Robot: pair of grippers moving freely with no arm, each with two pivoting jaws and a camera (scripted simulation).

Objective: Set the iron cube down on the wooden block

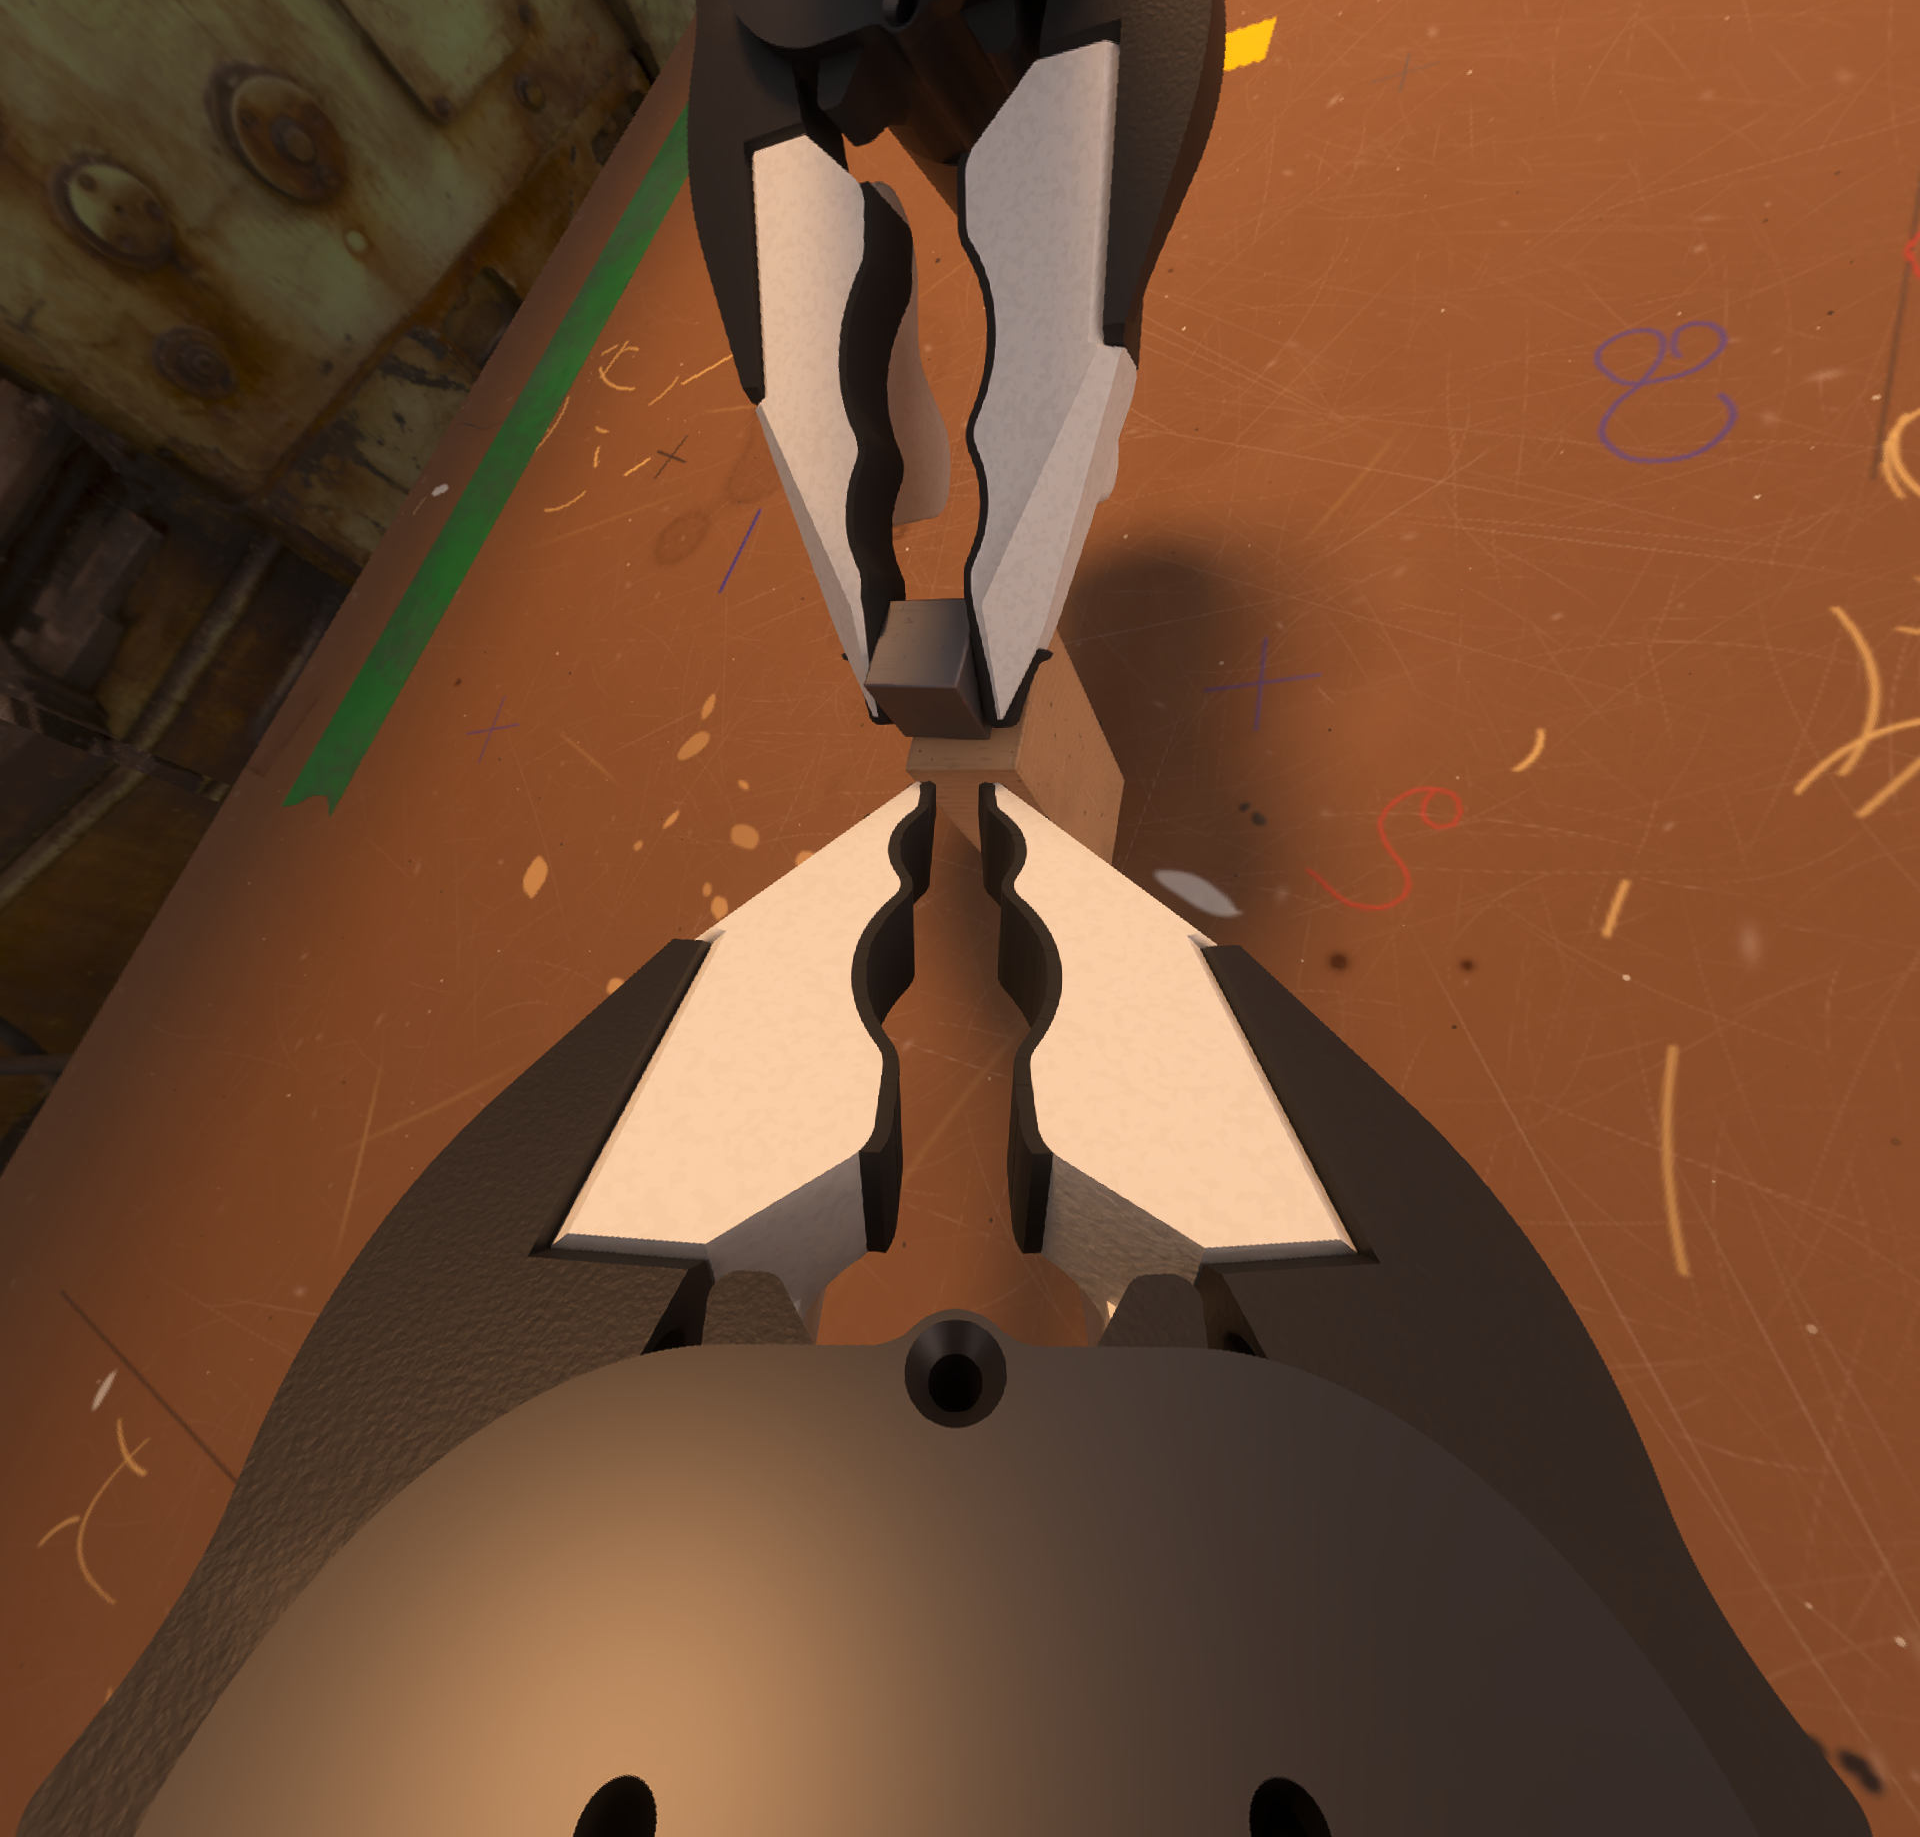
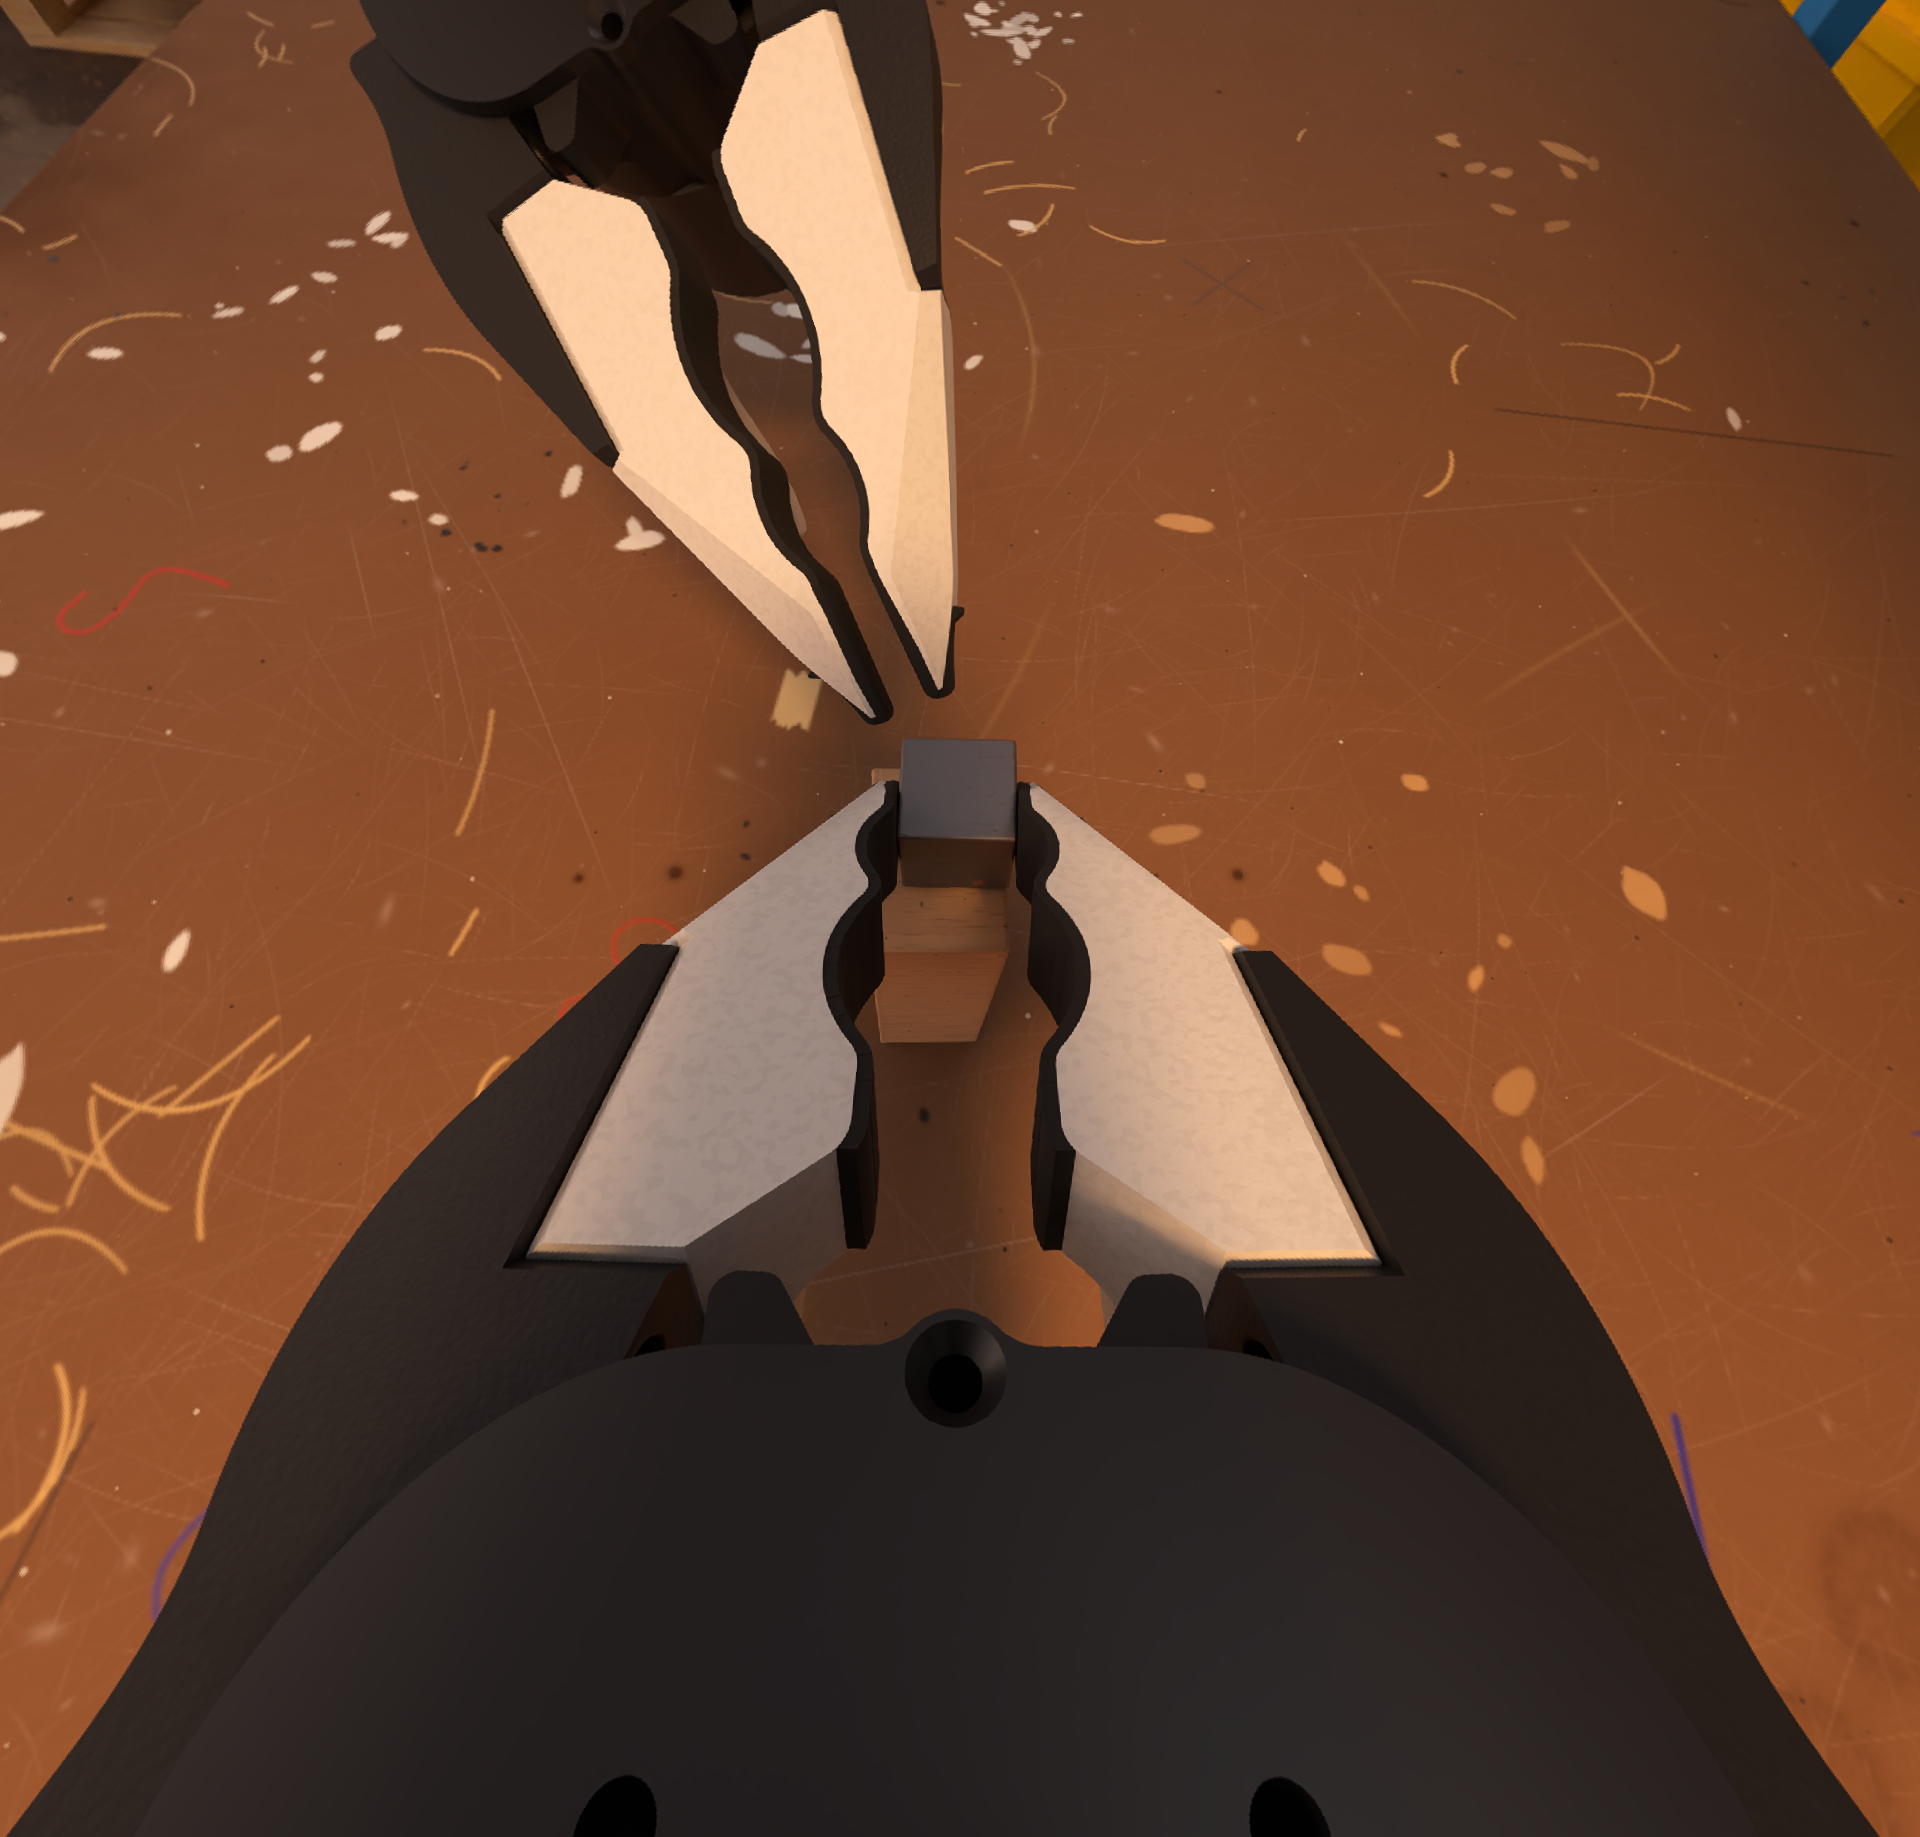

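Iron cube (image 2: 957,788): small, dark grey, sharp-edged, pinched at two opposite side faces between the fingertips of the right hand-held gripper (image 2: 957,800); positioned directly over the wooden block (image 2: 940,966), apparently touching or just above its top, contact not clear from either view. Handling, judged: dense and heavy for its bulk, rigid, smooth-faced and liable to slip under a light pinch; not fragile; best held as now, flat pads square on parallel side faces, near mid-height, bottom face left free for seating. Wooden block: pale, upright, taller than wide, narrow top scarcely broader than the cube; light by comparison, likely to tip if loaded off-centre or nudged sideways. Left hand-held gripper (image 1: 956,800): fingers nearly together with a narrow gap, gripping nothing, tips just beside the block's upper end on the side opposite the right hand-held gripper; whether touching the block, not discernible. Tabletop (image 2: 1455,644): brown, scratched, flecked with pale paint spots and coloured scribbles, green tape strip (image 1: 499,509) along one edge. Beyond the edge: rusted greenish metal plating (image 1: 208,177). Step in hand, judged: final lowering and release, cube centred before opening.
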